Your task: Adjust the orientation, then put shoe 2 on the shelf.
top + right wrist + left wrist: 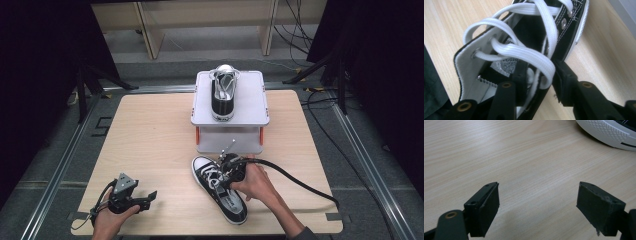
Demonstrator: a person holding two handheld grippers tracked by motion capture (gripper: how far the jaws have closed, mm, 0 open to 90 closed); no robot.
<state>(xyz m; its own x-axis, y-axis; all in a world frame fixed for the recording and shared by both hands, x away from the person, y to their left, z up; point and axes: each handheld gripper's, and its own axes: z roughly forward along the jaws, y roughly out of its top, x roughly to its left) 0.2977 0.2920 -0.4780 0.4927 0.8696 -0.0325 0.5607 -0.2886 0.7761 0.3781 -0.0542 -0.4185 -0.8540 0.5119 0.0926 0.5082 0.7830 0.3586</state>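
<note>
Right gripper (540, 82) clamps the sneaker's (220, 187) side wall before the stand (250, 100), likely for lifting. Left gripper (537, 207) rests open, empty, left of the sneaker.

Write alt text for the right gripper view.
The right gripper is clamped on the side wall of a black sneaker beside its white laces, one jaw inside the shoe and one outside, on a light wooden table.

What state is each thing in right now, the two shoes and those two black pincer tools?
Sneaker on the table: lying flat on the wood, laces loose, its side wall pinched by a tool.
Sneaker on the stand: resting on top of the white stand, untouched.
Right gripper: shut on the table sneaker's side wall.
Left gripper: open, holding nothing, low over the bare table.
</note>
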